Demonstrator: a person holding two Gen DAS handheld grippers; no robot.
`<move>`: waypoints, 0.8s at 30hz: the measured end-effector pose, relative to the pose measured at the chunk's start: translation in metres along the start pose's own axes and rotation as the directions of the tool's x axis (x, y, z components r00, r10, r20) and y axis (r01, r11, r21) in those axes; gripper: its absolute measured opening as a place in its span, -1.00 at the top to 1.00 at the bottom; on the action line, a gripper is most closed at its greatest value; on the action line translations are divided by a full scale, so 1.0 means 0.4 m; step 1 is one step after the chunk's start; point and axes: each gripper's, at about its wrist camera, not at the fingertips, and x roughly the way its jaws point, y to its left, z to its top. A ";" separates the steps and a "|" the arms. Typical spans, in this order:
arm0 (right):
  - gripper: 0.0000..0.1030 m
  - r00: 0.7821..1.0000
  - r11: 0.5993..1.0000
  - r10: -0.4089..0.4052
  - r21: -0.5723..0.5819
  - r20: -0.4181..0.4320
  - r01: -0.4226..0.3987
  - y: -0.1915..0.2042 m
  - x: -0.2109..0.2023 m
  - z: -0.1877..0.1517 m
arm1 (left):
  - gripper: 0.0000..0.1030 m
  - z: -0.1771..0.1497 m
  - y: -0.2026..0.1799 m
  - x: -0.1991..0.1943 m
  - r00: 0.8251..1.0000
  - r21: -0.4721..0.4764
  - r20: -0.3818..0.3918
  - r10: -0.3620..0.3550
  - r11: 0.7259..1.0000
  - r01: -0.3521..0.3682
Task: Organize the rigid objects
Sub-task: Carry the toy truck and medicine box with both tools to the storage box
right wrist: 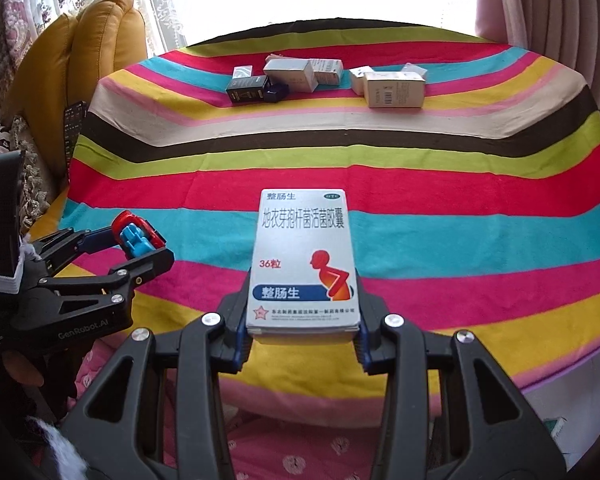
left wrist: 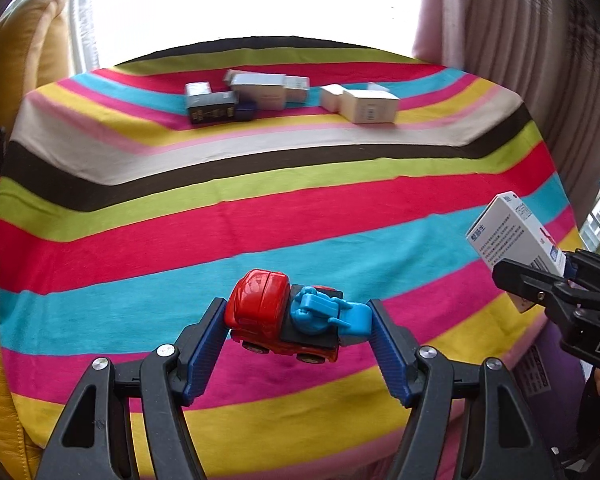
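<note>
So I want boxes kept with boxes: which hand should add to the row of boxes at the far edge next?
Right: its gripper holds the medicine box; the left gripper holds a toy truck.

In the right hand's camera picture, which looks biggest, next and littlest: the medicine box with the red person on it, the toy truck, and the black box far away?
1. Medicine box, biggest by far, though it sits right up against the camera.
2. Toy truck.
3. Black box, about as big as the truck here, and far away, so that order is unsure.

Yellow cushion (right wrist: 100, 40), pink curtain (left wrist: 500, 20)
</note>
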 end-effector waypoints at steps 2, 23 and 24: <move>0.14 1.000 1.000 -0.007 0.010 0.005 0.007 -0.018 -0.022 -0.013 | -0.35 0.001 -0.021 -0.005 1.000 0.017 -0.001 -0.014 1.000 0.014; 0.14 0.982 0.955 -0.178 0.254 0.068 0.156 -0.297 -0.256 -0.169 | -0.35 0.024 -0.424 -0.102 0.971 0.400 -0.008 -0.238 0.889 0.221; 0.14 0.980 0.949 -0.190 0.269 0.066 0.166 -0.314 -0.265 -0.179 | -0.35 0.025 -0.439 -0.105 0.969 0.414 -0.009 -0.249 0.881 0.230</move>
